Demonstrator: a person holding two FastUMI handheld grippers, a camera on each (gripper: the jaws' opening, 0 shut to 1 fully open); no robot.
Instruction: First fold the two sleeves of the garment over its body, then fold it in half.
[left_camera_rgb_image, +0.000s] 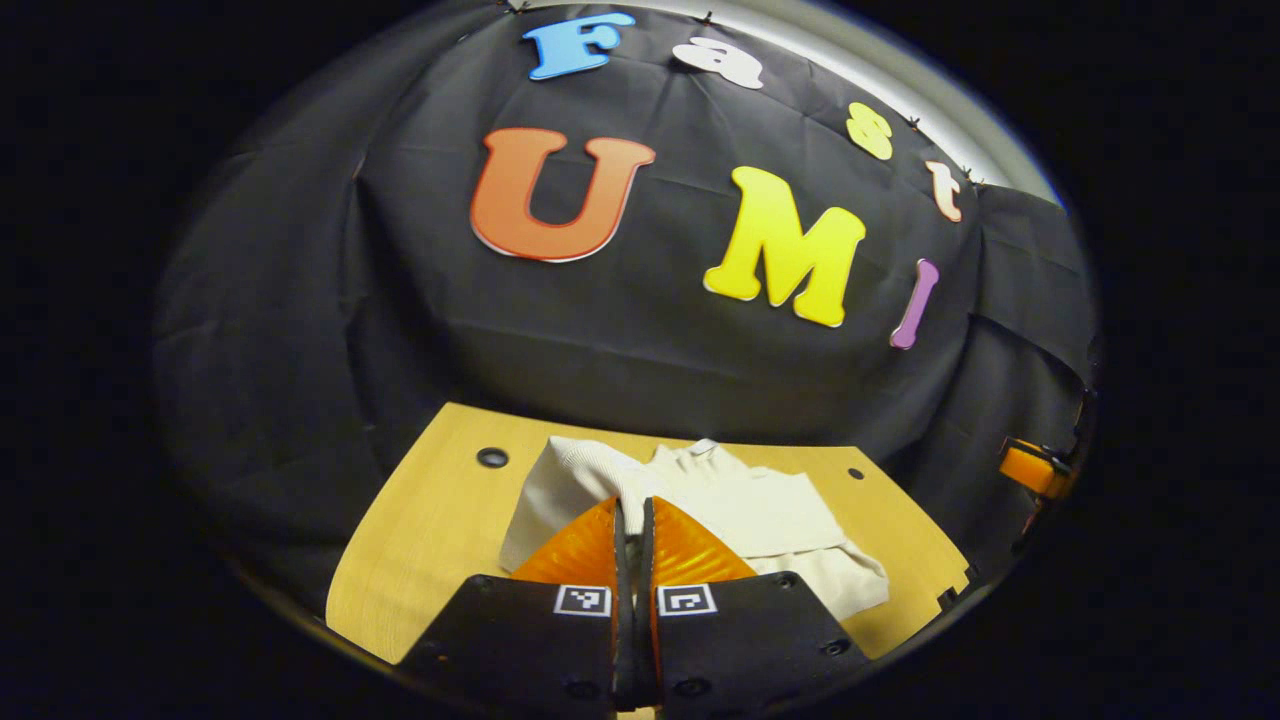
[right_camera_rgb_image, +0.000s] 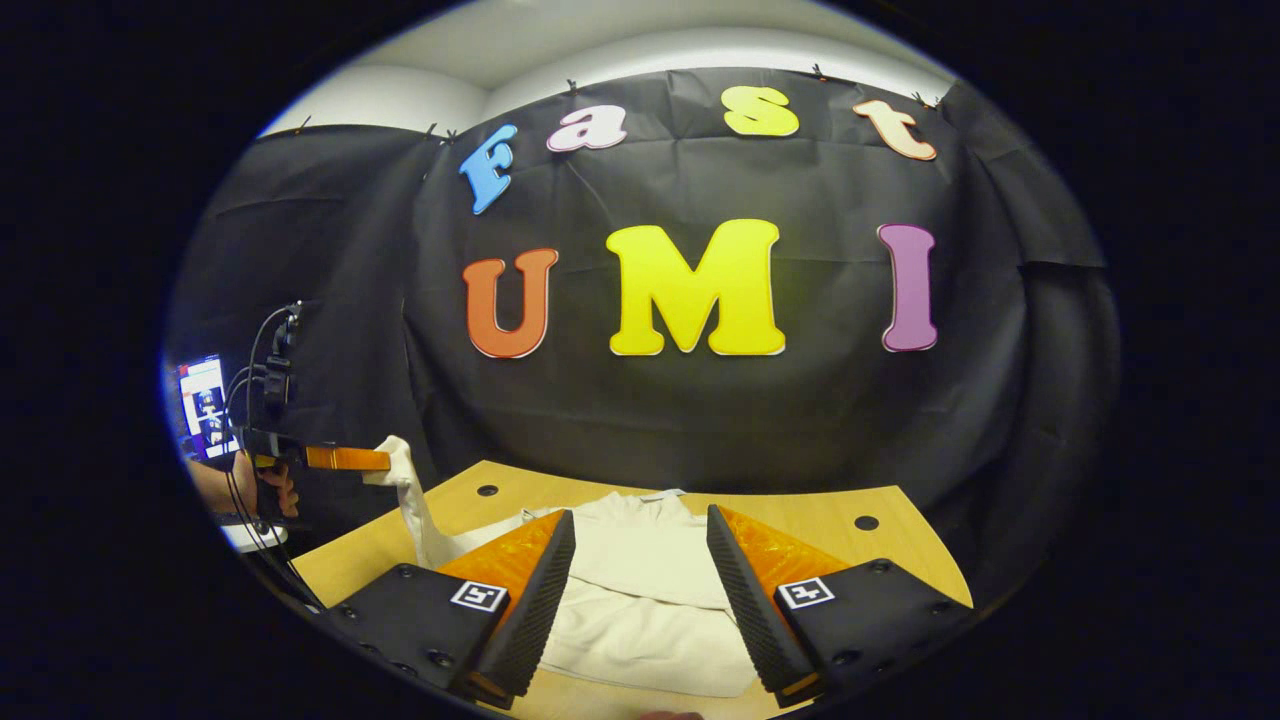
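A white long-sleeved garment (left_camera_rgb_image: 760, 510) lies on the wooden table (left_camera_rgb_image: 430, 520). In the left gripper view my left gripper (left_camera_rgb_image: 633, 512) is shut on one white sleeve (left_camera_rgb_image: 580, 475), which rises from between its fingers. The right gripper view shows that same gripper (right_camera_rgb_image: 380, 460) far left, held by a hand (right_camera_rgb_image: 262, 490), lifting the sleeve (right_camera_rgb_image: 408, 490) clear of the table. My right gripper (right_camera_rgb_image: 641, 513) hovers open over the garment's body (right_camera_rgb_image: 640, 580), its fingers apart with only cloth below them.
The table (right_camera_rgb_image: 830, 520) has small round holes (right_camera_rgb_image: 866, 522) near its far corners and ends close to the black cloth wall. A lit screen (right_camera_rgb_image: 205, 400) and cables (right_camera_rgb_image: 275, 370) stand at the far left. An orange part (left_camera_rgb_image: 1030, 468) shows at the right edge of the left gripper view.
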